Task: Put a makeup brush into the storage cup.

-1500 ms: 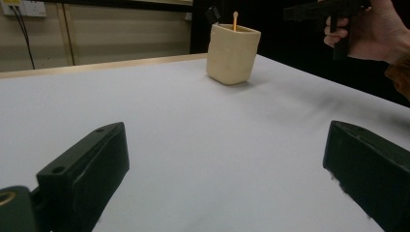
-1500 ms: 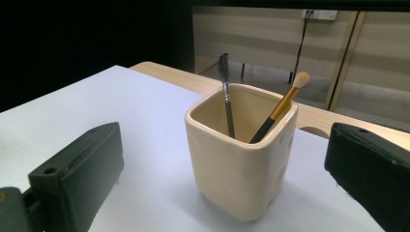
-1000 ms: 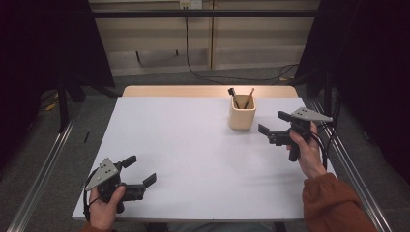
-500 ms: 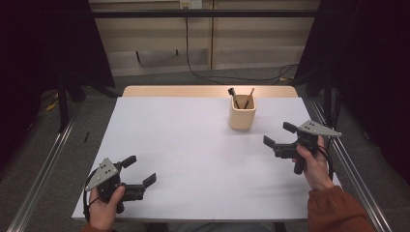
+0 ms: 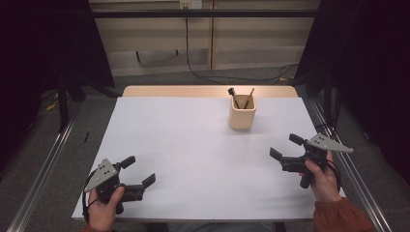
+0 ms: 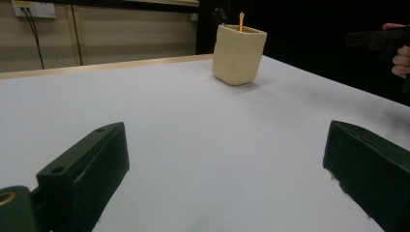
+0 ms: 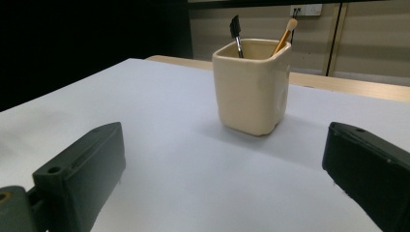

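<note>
Cream ceramic square cup [image 7: 252, 86], probably rigid and breakable, is awaiting a rim grasp; both grippers' jaws are standing apart.

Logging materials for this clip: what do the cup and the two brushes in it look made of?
Cup: likely glazed ceramic, cream, thick rounded rim, soft sheen. Light brush: apparently a wooden handle with a pale tuft. Black brush: dark, plastic or painted; cannot tell.
</note>
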A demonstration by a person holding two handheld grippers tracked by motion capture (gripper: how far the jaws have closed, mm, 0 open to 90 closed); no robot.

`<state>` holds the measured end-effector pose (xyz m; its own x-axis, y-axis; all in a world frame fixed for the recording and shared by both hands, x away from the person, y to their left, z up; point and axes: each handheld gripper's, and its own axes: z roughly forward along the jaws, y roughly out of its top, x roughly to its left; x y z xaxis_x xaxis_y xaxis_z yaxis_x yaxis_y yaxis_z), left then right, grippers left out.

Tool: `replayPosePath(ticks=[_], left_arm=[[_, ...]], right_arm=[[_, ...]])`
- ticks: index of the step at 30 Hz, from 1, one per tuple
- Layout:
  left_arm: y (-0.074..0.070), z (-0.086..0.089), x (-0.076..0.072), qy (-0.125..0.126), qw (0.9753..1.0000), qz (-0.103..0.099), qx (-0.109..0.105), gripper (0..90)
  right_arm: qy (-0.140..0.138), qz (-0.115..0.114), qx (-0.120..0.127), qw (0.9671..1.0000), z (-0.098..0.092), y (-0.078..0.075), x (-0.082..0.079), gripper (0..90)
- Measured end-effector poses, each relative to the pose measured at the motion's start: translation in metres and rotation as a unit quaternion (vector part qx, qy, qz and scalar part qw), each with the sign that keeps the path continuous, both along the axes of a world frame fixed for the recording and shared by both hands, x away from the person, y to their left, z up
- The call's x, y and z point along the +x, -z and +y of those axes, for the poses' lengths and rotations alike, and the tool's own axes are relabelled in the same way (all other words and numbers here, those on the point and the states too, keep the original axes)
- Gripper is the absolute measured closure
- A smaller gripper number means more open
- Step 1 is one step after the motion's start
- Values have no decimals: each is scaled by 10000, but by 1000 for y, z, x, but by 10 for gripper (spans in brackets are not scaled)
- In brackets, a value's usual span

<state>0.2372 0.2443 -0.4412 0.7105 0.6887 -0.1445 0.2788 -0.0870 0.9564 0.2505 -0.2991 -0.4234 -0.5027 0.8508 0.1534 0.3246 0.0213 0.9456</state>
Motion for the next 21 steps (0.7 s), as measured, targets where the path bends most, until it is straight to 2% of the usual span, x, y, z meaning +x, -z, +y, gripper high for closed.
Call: replayPosePath(ticks=[3,12,17,19,21], left_arm=[[0,1,-1,-27,10000,-15,-76,24],[0,2,-2,-58,10000,-3,-49,24],[0,3,-3,-85,10000,2,-31,24],[0,3,-3,-97,9999,-16,-39,24],[0,4,-5,-111,9999,-2,-24,24]], right_arm=[[28,51,-45,10000,-2,3,-7,11],[173,68,-21,9998,-12,6,-26,10],[177,142,-3,9997,-20,10,-38,8],[162,142,-92,9997,-21,12,-42,8],[150,140,-38,9998,-22,12,-48,4]])
